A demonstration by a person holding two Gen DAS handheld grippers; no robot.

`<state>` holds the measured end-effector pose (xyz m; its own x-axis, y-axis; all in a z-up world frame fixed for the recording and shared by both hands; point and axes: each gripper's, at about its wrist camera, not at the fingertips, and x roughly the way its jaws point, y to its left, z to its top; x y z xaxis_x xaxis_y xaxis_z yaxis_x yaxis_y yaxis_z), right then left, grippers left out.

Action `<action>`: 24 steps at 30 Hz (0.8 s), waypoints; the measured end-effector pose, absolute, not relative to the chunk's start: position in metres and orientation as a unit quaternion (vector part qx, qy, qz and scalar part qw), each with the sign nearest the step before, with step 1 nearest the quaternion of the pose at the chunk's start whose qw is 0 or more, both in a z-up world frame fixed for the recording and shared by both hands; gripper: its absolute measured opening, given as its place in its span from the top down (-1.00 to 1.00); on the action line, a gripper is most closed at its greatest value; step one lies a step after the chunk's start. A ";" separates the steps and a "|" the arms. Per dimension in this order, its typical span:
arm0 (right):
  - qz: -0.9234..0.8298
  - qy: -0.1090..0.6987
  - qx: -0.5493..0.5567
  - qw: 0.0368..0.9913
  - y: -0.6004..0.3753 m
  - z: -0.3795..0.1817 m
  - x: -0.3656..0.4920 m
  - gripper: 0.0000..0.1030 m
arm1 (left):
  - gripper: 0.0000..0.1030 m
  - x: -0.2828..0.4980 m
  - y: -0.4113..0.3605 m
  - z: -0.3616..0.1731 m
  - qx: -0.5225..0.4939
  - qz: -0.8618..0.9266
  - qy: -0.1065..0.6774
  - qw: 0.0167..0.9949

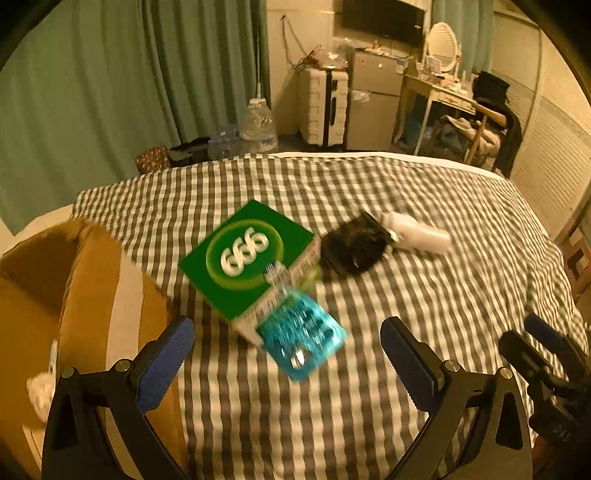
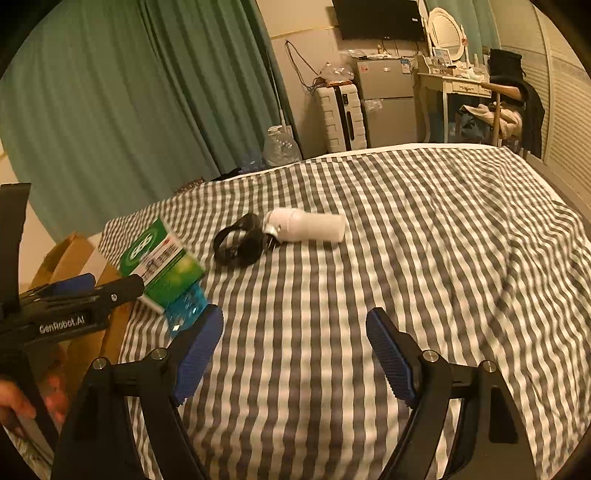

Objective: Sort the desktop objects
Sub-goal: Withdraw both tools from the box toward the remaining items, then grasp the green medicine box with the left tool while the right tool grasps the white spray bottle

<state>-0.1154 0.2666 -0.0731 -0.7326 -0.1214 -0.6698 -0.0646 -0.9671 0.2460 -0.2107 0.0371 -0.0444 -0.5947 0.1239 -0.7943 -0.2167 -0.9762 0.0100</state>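
Here's the bed, draped in a grey-and-white check cover, serving as the work surface. Behind it, green curtains, a white suitcase standing beside a small grey fridge, a dressing table with an oval mirror, and a dark TV on the wall. Big water bottles sit on the floor by the curtain.

On to the containers: a cardboard box sits open at the bed's left edge, something white low inside it, too blurred to name.

On the cover, a green box lies mid-bed, a blue blister pack touching its near corner. Just right of those, a black coiled cable touches a white bottle lying on its side.

Left gripper hovers over the pack, jaws wide, holding nothing. Right gripper hangs over bare cover, jaws wide too, empty.
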 end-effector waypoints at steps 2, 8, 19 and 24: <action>-0.921 -0.126 0.368 0.016 0.270 -0.077 -0.127 -0.55 | -1.00 -0.232 0.036 -0.046 -0.455 0.882 0.053 0.109; -0.915 -0.113 0.386 0.020 0.278 -0.090 -0.155 -0.55 | -1.00 -0.281 0.041 -0.055 -0.493 0.850 0.117 0.145; -0.876 0.084 0.464 0.107 0.256 -0.095 -0.268 -0.55 | -1.00 -0.300 0.044 -0.073 -0.495 0.832 0.190 0.163; -0.862 0.134 0.474 0.122 0.234 -0.109 -0.303 -0.55 | -1.00 -0.311 0.041 -0.084 -0.500 0.832 0.200 0.137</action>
